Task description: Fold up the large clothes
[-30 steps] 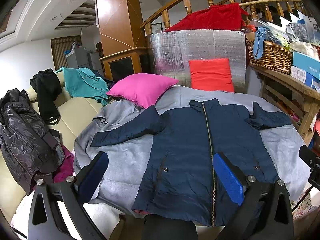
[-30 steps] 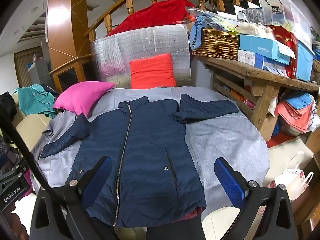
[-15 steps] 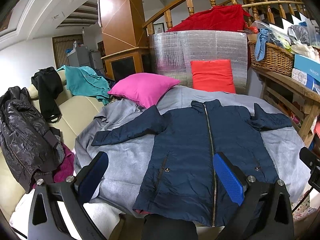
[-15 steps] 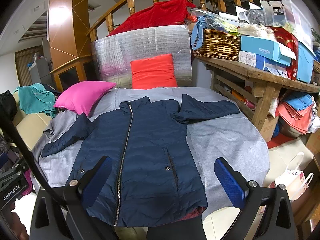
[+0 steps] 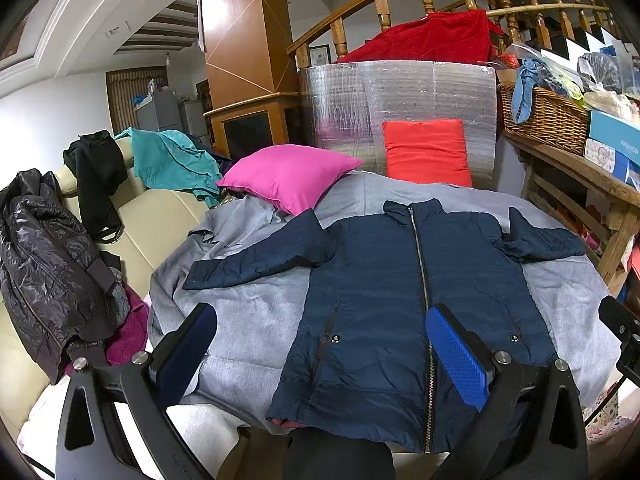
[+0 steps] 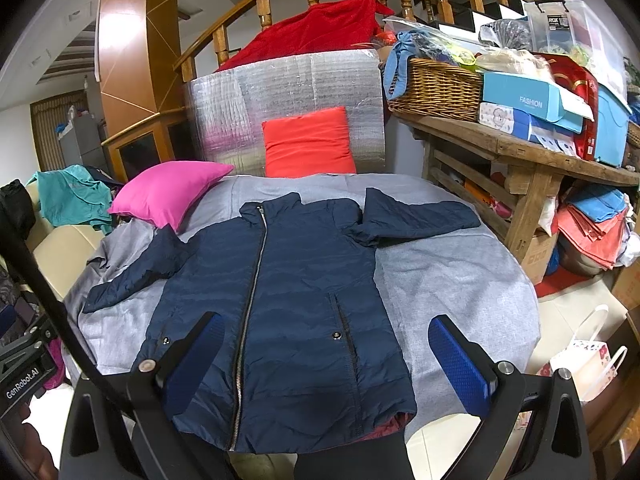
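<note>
A navy padded jacket (image 5: 384,288) (image 6: 288,300) lies flat and zipped, front up, on a round table under a grey cloth (image 5: 248,312) (image 6: 448,276). Both sleeves spread outward, collar at the far side, hem at the near edge. My left gripper (image 5: 320,356) hovers open above the jacket's near left part, its blue pads empty. Above the hem's right part my right gripper (image 6: 324,360) stands open too, holding nothing. Neither gripper touches the jacket.
A pink cushion (image 5: 288,176) and a red cushion (image 5: 424,152) rest at the table's far side against a silver foil panel (image 5: 400,96). A cream sofa (image 5: 160,220) with draped clothes stands left. A cluttered wooden bench (image 6: 520,148) with a wicker basket (image 6: 436,88) stands right.
Both views have shifted very slightly; the jacket sits a touch lower in frame. Both grippers stay open and the jacket has not moved.
</note>
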Tool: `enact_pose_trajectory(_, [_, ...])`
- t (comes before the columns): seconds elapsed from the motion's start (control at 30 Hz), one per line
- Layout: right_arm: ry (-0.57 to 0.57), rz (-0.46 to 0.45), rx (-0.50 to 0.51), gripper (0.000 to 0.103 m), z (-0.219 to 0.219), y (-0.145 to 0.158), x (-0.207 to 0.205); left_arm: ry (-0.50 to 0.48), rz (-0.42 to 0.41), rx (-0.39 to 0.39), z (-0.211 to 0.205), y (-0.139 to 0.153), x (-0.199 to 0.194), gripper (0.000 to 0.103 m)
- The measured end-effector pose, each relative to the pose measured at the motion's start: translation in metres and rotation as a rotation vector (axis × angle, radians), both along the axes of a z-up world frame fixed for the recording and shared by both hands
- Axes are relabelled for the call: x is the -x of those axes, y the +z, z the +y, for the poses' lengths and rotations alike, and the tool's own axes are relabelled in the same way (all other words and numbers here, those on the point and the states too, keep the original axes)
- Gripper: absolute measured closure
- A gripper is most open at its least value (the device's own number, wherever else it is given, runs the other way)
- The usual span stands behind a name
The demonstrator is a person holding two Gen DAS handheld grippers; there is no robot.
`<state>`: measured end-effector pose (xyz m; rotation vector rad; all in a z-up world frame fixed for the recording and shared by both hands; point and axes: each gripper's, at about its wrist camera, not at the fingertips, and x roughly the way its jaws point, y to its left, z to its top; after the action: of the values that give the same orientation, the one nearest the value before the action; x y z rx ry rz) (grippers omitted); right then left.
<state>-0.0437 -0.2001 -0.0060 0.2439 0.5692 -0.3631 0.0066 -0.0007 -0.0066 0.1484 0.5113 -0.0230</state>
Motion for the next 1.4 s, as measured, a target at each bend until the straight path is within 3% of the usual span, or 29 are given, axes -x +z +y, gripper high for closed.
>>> enact_pose_trajectory(0.63, [0.021, -0.014, -0.010, 0.000, 0.004, 0.003, -0.004, 0.012, -0.013, -0.001, 0.005, 0.003, -0.002, 0.000])
enact_pose_trajectory(1.0, [0.028, -0.265, -0.069, 0.000, -0.014, 0.035, 0.008, 0.040, -0.029, 0.020, 0.012, 0.011, -0.010, 0.000])
enact_pose_trajectory(1.1, [0.028, -0.306, -0.082, 0.000, -0.027, 0.038, 0.006, 0.050, -0.029, 0.006, 0.009, 0.012, -0.014, 0.000])
enact_pose_trajectory(1.13, [0.035, -0.304, -0.095, 0.000, -0.034, 0.037, 0.001, 0.055, -0.031, -0.022, 0.006, 0.013, -0.015, 0.000])
enact_pose_trajectory(1.23, [0.050, -0.265, -0.134, 0.000, -0.059, 0.029, -0.020, 0.052, -0.023, -0.003, 0.001, 0.013, -0.031, 0.000])
enact_pose_trajectory(1.3, [0.042, -0.221, -0.191, 0.000, -0.088, 0.016, -0.042, 0.035, 0.012, -0.013, -0.006, 0.009, -0.051, 0.000])
enact_pose_trajectory(1.4, [0.000, -0.196, -0.313, 0.000, -0.141, -0.010, -0.073, -0.013, 0.139, -0.003, -0.016, -0.009, -0.104, 0.000])
